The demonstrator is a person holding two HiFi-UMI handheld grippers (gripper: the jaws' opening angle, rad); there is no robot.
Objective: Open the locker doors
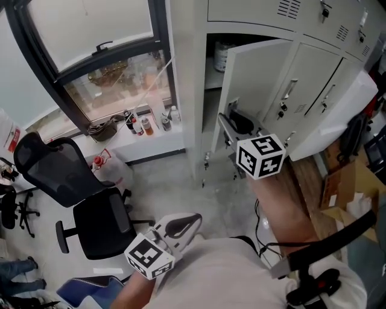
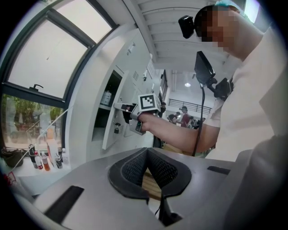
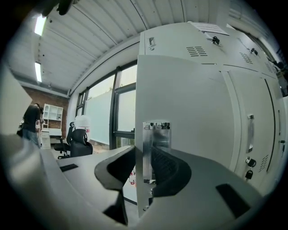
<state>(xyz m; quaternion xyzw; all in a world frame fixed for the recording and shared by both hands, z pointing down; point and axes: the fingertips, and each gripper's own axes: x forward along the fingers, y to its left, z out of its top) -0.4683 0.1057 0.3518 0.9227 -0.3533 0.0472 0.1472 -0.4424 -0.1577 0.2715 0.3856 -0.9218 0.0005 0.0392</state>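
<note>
Low at the near left, the left gripper (image 1: pixel 183 224) hangs idle by the person's body, its jaws pressed together on nothing. Further right, the right gripper (image 1: pixel 229 121) clasps the free edge of the locker door (image 1: pixel 262 75), one pad on each face beside the metal handle plate (image 3: pixel 156 139). That door stands swung out from its compartment (image 1: pixel 212 66), upright, with its long axis vertical, its free edge pointing to the near side and its hinge at the far right. So one door looks done. The neighbouring doors (image 1: pixel 307 78) to its right and the upper row (image 1: pixel 253 9) are shut and seem to be what is left.
</note>
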